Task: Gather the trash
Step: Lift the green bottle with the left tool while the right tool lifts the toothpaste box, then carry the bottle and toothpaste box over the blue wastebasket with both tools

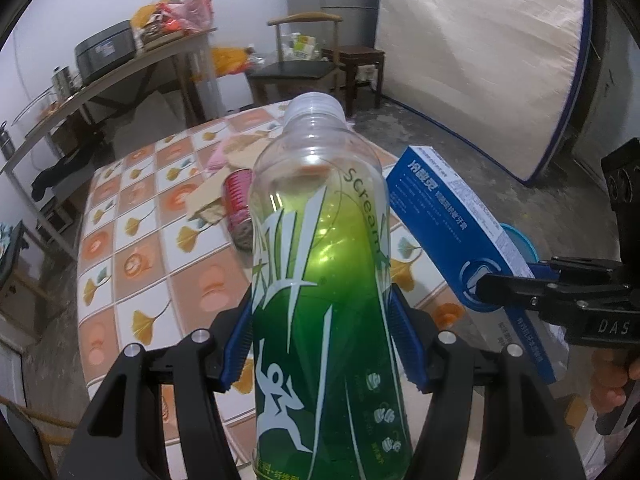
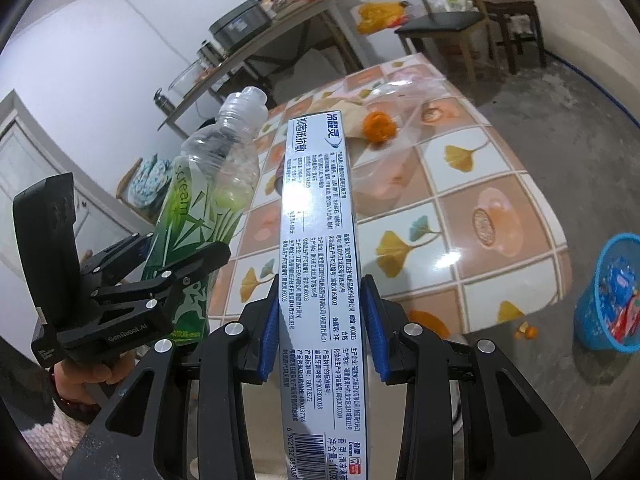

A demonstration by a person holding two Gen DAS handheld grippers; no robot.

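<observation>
The left tool (image 1: pixel 324 344) is clenched on a clear plastic bottle (image 1: pixel 320 240) with a green label, its blue pads pressed to both sides; the bottle stands almost upright in the centre of the left wrist view, cap on, and looks empty apart from a green tint low down. The right tool (image 2: pixel 322 328) grips a long blue-and-white toothpaste box (image 2: pixel 316 216) by its narrow sides, the box running up the middle of the right wrist view. Both are held above the near edge of the tiled tabletop (image 2: pixel 460 200). On the tabletop lie a red can (image 1: pixel 240 208) on its side, an orange peel (image 2: pixel 379 126) and a crumpled clear plastic bag (image 2: pixel 400 152). At the lower right of the right wrist view, a blue mesh basket (image 2: pixel 592 320) stands on the floor, holding colourful wrappers.
</observation>
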